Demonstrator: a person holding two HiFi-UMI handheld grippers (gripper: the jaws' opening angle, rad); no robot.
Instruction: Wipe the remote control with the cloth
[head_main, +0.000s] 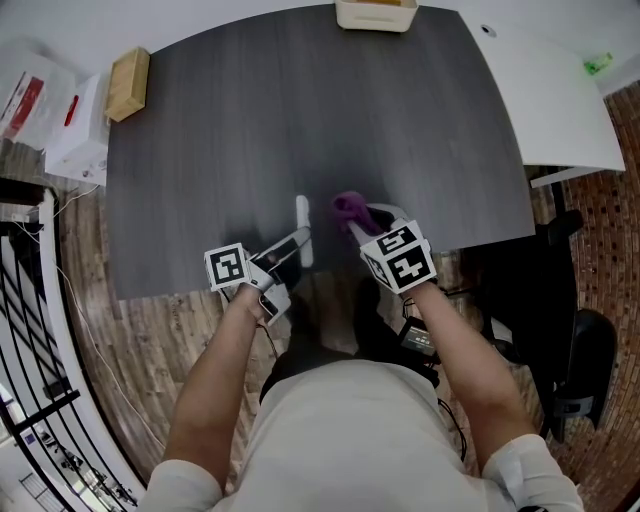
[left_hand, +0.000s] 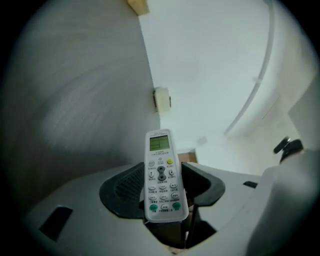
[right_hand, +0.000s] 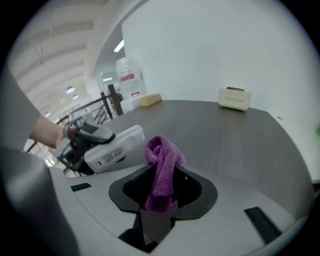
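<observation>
Remote control (left_hand: 161, 172) held in left claw (left_hand: 165, 189) | purple cloth (right_hand: 162, 162) clamped in right claw (right_hand: 161, 192) | cream box (head_main: 376, 14) noted at worktop (head_main: 300, 120) 12 o'clock, contents not discernible

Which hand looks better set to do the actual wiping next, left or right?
Right: its hand-held gripper is shut on the purple cloth, close beside the remote control clamped in the left hand-held gripper.

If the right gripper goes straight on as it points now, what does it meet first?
Most likely the table top: the right gripper, shut on the purple cloth, aims low over it. The remote control lies left of that line. Depth is uncertain.
</observation>
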